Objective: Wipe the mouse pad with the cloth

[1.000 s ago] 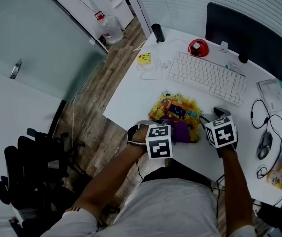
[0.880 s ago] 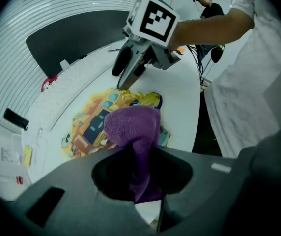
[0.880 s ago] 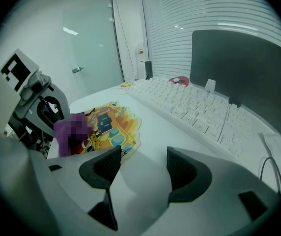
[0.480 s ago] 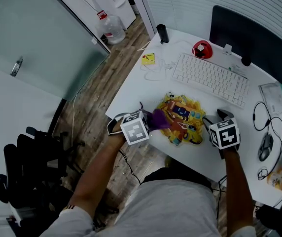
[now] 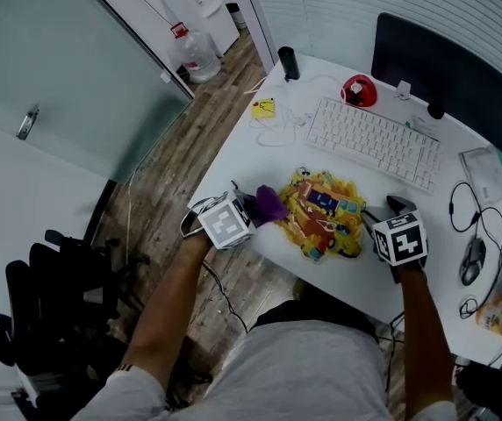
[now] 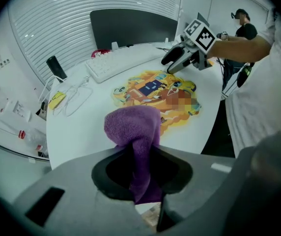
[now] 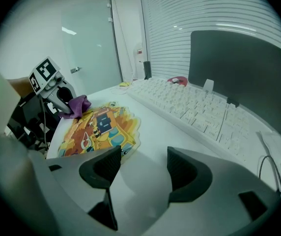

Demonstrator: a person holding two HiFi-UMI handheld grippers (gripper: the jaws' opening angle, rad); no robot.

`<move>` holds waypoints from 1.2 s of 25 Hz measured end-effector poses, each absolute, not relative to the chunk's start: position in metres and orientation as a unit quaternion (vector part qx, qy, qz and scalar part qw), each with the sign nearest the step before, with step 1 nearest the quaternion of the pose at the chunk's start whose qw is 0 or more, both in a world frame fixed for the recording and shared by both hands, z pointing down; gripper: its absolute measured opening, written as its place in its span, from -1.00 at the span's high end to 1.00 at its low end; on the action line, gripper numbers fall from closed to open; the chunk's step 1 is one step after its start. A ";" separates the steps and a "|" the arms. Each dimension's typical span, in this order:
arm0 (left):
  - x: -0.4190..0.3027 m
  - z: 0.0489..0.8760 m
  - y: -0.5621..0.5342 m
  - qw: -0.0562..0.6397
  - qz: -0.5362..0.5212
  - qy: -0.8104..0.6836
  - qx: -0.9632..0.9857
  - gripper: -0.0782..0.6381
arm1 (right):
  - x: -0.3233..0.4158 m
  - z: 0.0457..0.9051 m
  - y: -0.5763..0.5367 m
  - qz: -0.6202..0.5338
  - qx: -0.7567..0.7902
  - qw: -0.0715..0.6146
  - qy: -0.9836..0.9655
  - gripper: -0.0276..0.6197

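The mouse pad [image 5: 324,213], yellow with cartoon print, lies flat on the white desk [image 5: 251,165] near its front edge. My left gripper [image 5: 253,207] is shut on a purple cloth [image 5: 269,203], which sits just off the pad's left edge. In the left gripper view the cloth [image 6: 133,127] bunches out between the jaws of the left gripper [image 6: 141,167], with the pad [image 6: 155,92] beyond it. My right gripper [image 5: 390,209] stands open and empty at the pad's right edge. From the right gripper [image 7: 143,163] the pad [image 7: 101,129] lies to the left, the cloth [image 7: 79,104] beyond.
A white keyboard [image 5: 369,139] and dark monitor [image 5: 444,60] stand behind the pad. A mouse [image 5: 470,260] with its cable lies at the right. A red object [image 5: 359,89], a black cylinder [image 5: 287,62] and a yellow item [image 5: 263,107] sit at the back left.
My left gripper has carried the cloth leftward across the pad, from its near middle to just past its left edge. The right gripper has stayed in place.
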State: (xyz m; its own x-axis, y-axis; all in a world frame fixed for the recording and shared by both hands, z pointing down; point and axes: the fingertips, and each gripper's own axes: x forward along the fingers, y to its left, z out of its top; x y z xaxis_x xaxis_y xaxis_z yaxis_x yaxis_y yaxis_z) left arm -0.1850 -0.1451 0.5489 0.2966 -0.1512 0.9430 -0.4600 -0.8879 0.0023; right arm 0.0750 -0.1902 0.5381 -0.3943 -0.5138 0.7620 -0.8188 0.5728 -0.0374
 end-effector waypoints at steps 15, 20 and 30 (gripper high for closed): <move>-0.154 0.506 -0.138 0.108 0.460 -0.253 0.845 0.55 | 0.066 0.482 -0.165 0.198 0.423 0.280 -0.839 0.13; -0.127 0.468 -0.138 0.088 0.362 -0.287 0.882 0.55 | 0.061 0.450 -0.152 0.179 0.416 0.238 -0.859 0.14; -0.081 0.373 -0.140 0.041 0.138 -0.328 0.934 0.55 | 0.054 0.380 -0.136 0.124 0.407 0.139 -0.894 0.56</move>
State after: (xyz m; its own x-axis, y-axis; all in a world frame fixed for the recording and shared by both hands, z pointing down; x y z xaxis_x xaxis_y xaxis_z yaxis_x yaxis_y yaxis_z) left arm -0.0809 -0.1405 0.3733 0.7468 -0.6013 0.2841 -0.6237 -0.7815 -0.0145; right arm 0.0543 -0.1364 0.3799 -0.6299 -0.6934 0.3498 -0.7623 0.6383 -0.1076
